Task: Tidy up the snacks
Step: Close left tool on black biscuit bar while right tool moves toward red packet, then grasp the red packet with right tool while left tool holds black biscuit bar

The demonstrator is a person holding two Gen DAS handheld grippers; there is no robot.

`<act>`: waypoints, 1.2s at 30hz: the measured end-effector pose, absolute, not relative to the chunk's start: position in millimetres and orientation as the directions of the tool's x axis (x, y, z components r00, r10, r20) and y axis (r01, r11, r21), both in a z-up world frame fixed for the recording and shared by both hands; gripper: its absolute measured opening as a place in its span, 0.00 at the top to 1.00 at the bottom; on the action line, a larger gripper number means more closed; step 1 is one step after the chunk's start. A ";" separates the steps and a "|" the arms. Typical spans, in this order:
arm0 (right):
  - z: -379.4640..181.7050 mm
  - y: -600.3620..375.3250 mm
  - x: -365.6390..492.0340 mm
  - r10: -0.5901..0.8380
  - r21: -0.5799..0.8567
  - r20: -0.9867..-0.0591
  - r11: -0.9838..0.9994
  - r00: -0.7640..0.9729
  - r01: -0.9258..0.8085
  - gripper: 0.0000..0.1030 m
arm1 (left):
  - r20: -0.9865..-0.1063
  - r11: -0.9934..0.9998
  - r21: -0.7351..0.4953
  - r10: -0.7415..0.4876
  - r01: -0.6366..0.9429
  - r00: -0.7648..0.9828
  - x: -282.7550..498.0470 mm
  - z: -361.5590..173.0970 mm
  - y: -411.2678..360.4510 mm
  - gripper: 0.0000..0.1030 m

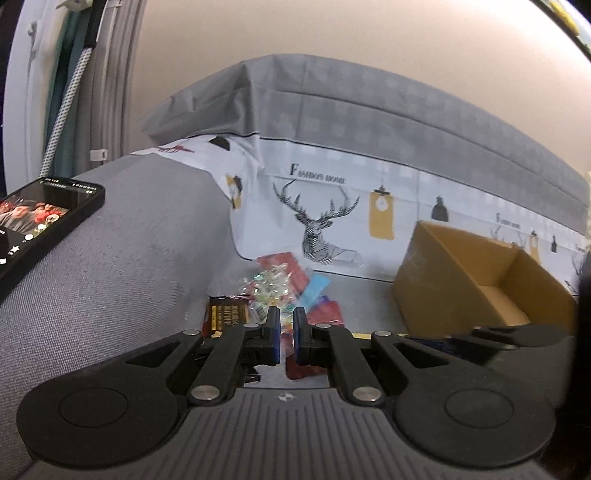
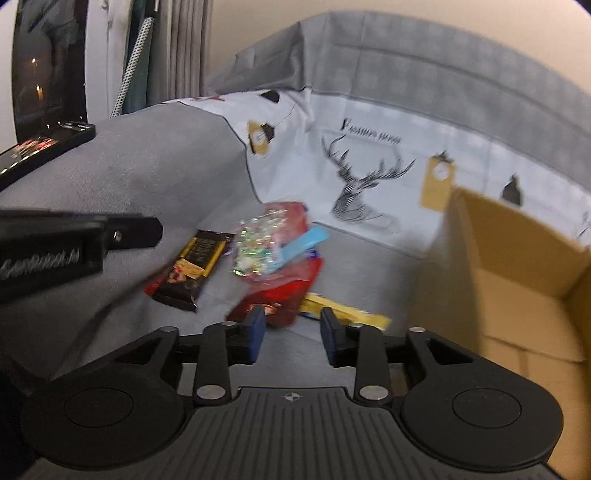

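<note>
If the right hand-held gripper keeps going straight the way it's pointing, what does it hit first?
Most likely the red snack packet just ahead of the open right hand-held gripper; motion blur makes depth uncertain.

Grey sofa [image 1: 122, 258], beige wall [image 1: 332, 33].

Both cams sit low on their tools, looking forward across the sofa seat toward the backrest. They share the snack pile [image 1: 284, 295] [image 2: 269, 254] up close, cardboard box [image 1: 480, 280] [image 2: 517, 280] right, phone [image 1: 40, 221] [image 2: 40, 147] far left.

The deer-print cover [image 1: 325, 221] reads "Fashion home" above the deer.
</note>
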State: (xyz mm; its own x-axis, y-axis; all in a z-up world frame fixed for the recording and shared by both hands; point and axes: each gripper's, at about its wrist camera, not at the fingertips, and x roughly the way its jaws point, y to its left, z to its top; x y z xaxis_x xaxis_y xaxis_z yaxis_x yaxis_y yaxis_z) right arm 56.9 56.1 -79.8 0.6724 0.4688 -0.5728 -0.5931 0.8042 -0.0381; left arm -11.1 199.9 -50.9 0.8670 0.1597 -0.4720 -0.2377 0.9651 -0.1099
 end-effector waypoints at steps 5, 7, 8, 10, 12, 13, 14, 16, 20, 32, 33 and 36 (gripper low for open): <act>-99.5 77.1 91.7 0.463 0.064 -0.623 0.833 0.630 -0.549 0.55 | -0.532 0.958 -0.030 0.228 -0.287 0.815 3.1 -68.1 203.2 0.93; -107.7 80.6 104.6 0.446 0.105 -0.651 0.855 0.615 -0.508 0.54 | -0.551 0.950 -0.004 0.259 -0.313 0.793 11.2 -75.4 205.9 0.91; -112.0 81.1 110.5 0.446 0.134 -0.665 0.860 0.599 -0.492 0.54 | -0.559 0.946 -0.002 0.268 -0.325 0.784 15.5 -78.9 208.2 0.89; -118.9 82.0 119.0 0.455 0.180 -0.684 0.863 0.570 -0.473 0.54 | -0.586 0.939 -0.003 0.278 -0.345 0.761 26.1 -87.8 213.0 0.83; -122.8 82.5 123.8 0.471 0.209 -0.688 0.857 0.552 -0.471 0.54 | -0.610 0.929 0.003 0.295 -0.371 0.736 36.0 -97.0 218.0 0.80; -123.6 83.2 125.9 0.481 0.220 -0.686 0.852 0.546 -0.475 0.54 | -0.620 0.923 0.002 0.303 -0.384 0.724 39.8 -101.0 220.7 0.80; -124.4 83.2 127.8 0.494 0.233 -0.681 0.846 0.540 -0.479 0.54 | -0.626 0.918 0.000 0.309 -0.396 0.716 42.8 -103.8 222.8 0.78; -124.5 82.5 130.2 0.512 0.253 -0.668 0.839 0.540 -0.482 0.67 | -0.632 0.905 0.000 0.329 -0.425 0.701 45.5 -107.9 227.1 0.70; -121.3 76.9 132.7 0.527 0.271 -0.637 0.836 0.563 -0.477 0.87 | -0.634 0.899 -0.014 0.331 -0.438 0.699 47.3 -109.1 229.7 0.63; -66.9 65.5 85.8 0.496 0.079 -0.605 0.816 0.624 -0.573 0.98 | -0.650 0.898 -0.057 0.299 -0.437 0.699 50.3 -111.0 232.0 0.59; -63.4 63.6 81.3 0.492 0.070 -0.616 0.811 0.615 -0.580 0.98 | -0.656 0.897 -0.062 0.294 -0.438 0.695 50.9 -111.6 232.4 0.59; -56.5 53.8 64.7 0.483 0.058 -0.654 0.799 0.582 -0.598 0.98 | -0.671 0.897 -0.053 0.295 -0.440 0.681 53.4 -113.5 229.9 0.53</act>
State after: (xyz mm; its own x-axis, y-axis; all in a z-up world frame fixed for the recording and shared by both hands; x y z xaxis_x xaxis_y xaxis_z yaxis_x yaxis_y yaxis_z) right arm 64.7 53.8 -56.5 0.5820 0.4833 -0.6540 -0.5982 0.7992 0.0583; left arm 53.4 229.9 -113.5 0.6808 0.2945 -0.6706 -0.4399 0.8965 -0.0529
